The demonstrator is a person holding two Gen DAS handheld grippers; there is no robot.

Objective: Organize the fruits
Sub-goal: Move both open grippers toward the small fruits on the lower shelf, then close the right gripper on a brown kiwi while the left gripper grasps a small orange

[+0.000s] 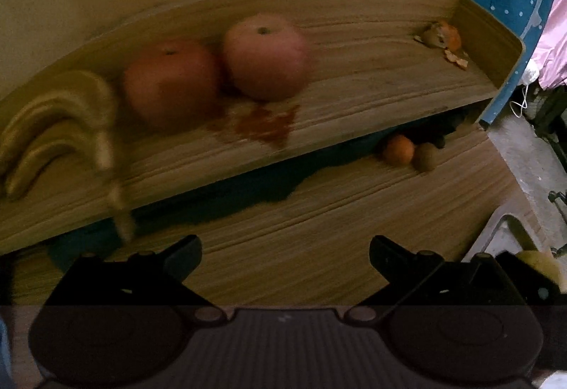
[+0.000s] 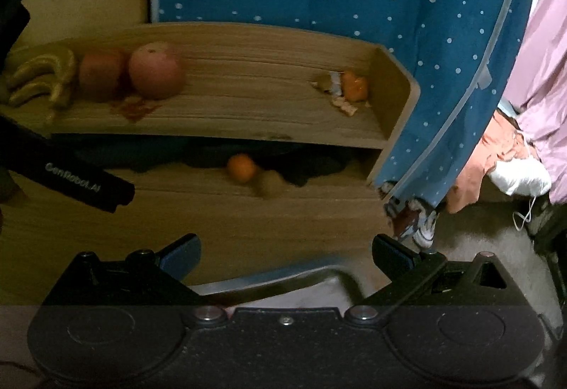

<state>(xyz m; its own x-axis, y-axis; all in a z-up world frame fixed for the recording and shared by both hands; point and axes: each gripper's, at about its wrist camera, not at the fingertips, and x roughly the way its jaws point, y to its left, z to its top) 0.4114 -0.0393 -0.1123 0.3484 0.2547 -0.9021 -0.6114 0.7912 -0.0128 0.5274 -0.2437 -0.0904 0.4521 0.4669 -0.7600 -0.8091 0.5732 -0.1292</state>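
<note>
left gripper (image 1: 285, 249) fingers apart, empty | right gripper (image 2: 286, 249) fingers apart, empty | step, judged: between picks | orange (image 2: 241, 168) touching brown fruit (image 2: 271, 184) on lower surface (image 2: 219, 222) | upper shelf (image 2: 248, 112): 2 apples (image 2: 156, 70), bananas (image 2: 42, 77), peeled orange (image 2: 354, 86) | next: reach for orange, close squarely

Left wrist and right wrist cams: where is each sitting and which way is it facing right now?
Left wrist: low over the table, facing the shelf and apples; own open left gripper shows.
Right wrist: further back and rightward, facing the same shelf; open right gripper and the other gripper's body show.
Shared: bananas, apples, orange.
</note>
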